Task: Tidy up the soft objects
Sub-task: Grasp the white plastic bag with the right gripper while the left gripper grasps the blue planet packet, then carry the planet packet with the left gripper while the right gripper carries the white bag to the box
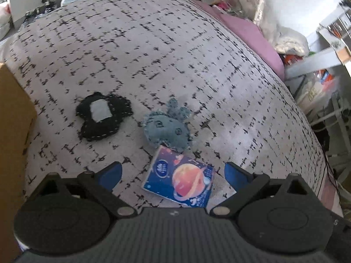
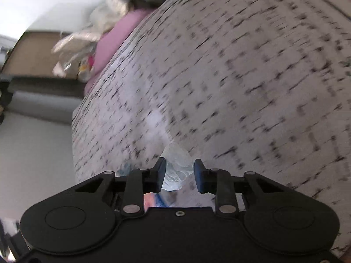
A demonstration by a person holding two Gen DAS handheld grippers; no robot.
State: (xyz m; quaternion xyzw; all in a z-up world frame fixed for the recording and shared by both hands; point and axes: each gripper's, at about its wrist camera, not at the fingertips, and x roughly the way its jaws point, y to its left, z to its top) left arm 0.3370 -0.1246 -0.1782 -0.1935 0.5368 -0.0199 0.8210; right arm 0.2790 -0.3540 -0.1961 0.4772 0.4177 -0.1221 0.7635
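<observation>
In the left wrist view a black soft toy (image 1: 103,116) with a grey patch and a blue-grey plush (image 1: 167,127) lie on the patterned bed cover (image 1: 153,43). A blue tissue pack (image 1: 181,178) with an orange planet print lies just below the plush. My left gripper (image 1: 173,174) is open, its blue fingers either side of the tissue pack, above it. In the blurred right wrist view my right gripper (image 2: 179,173) is shut on a crumpled clear plastic wrapper (image 2: 176,166) over the bed cover (image 2: 241,65).
A cardboard box (image 1: 13,131) stands at the left edge. A pink pillow (image 1: 248,35) and bags lie along the far right of the bed, also seen in the right wrist view (image 2: 114,41). Shelving and clutter (image 1: 324,54) stand beyond the bed's right edge.
</observation>
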